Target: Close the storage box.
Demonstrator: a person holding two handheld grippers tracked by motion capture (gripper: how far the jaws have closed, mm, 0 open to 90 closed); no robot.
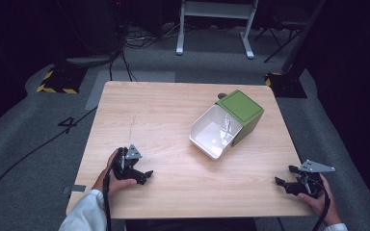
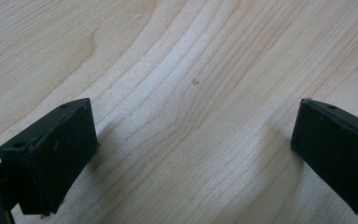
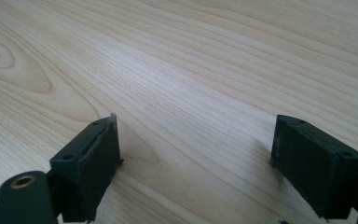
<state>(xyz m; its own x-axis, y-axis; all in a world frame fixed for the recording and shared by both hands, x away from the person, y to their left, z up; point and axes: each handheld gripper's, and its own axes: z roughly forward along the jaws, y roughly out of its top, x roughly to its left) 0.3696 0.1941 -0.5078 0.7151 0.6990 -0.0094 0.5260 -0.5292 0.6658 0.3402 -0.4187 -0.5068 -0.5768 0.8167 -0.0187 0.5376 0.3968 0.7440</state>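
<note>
Pale wood table (image 1: pixel 173 120) with a person's hands at its near edge. Left gripper (image 1: pixel 143 176) and right gripper (image 1: pixel 282 183) rest on bare wood, jaws wide apart, holding nothing. Farther, right of centre, a green box (image 1: pixel 243 113) lies tipped on its side, white open mouth (image 1: pixel 214 134) facing near-left, long axis diagonal. Beyond, grey floor (image 1: pixel 212 67) with cables (image 1: pixel 125 53).

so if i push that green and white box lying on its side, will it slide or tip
The box probably slides: it lies on a broad flat side on the smooth table. It looks hollow and open, so likely light. It may pivot if pushed off-centre.
</note>
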